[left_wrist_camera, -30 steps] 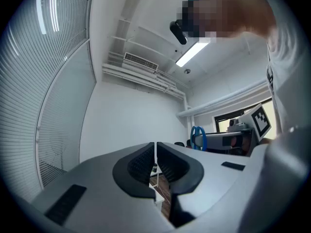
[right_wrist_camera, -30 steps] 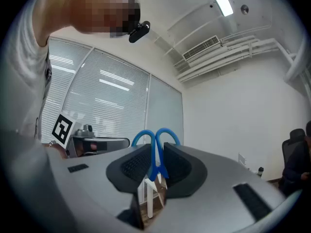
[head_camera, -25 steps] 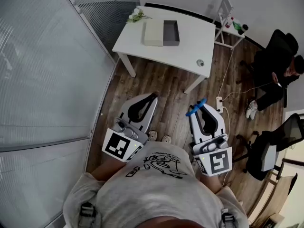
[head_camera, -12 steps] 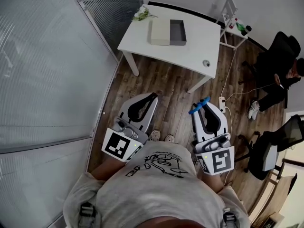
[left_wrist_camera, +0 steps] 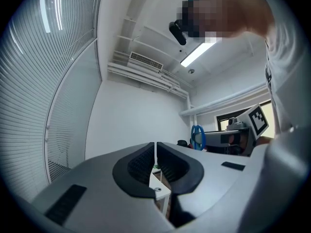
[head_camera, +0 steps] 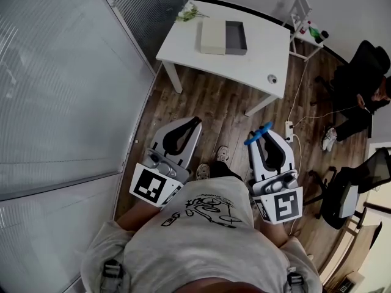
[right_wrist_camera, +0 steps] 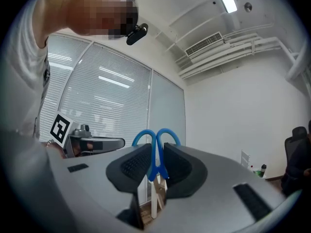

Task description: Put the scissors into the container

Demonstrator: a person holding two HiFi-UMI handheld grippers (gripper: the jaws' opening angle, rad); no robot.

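In the head view my right gripper (head_camera: 267,133) is held in front of the body, shut on a pair of blue-handled scissors (head_camera: 257,133). The right gripper view shows the scissors (right_wrist_camera: 155,147) clamped upright between the pads, with both handle loops above the jaws. My left gripper (head_camera: 193,122) is level with it on the left, shut with nothing in it; its pads (left_wrist_camera: 146,161) meet in the left gripper view. The container (head_camera: 236,37), an open grey box with a beige lid (head_camera: 212,37) beside it, sits on the white table (head_camera: 244,66) far ahead.
A glass wall with blinds (head_camera: 61,84) runs along the left. A power strip (head_camera: 289,130) and cable lie on the wooden floor. A seated person (head_camera: 360,90) and an office chair (head_camera: 342,194) are at the right. Flowers (head_camera: 189,14) and a small round object (head_camera: 272,79) are on the table.
The table and floor have shifted in the head view as the person steps forward; one shoe is now ahead. Both grippers keep their pose, and the right still holds the scissors.
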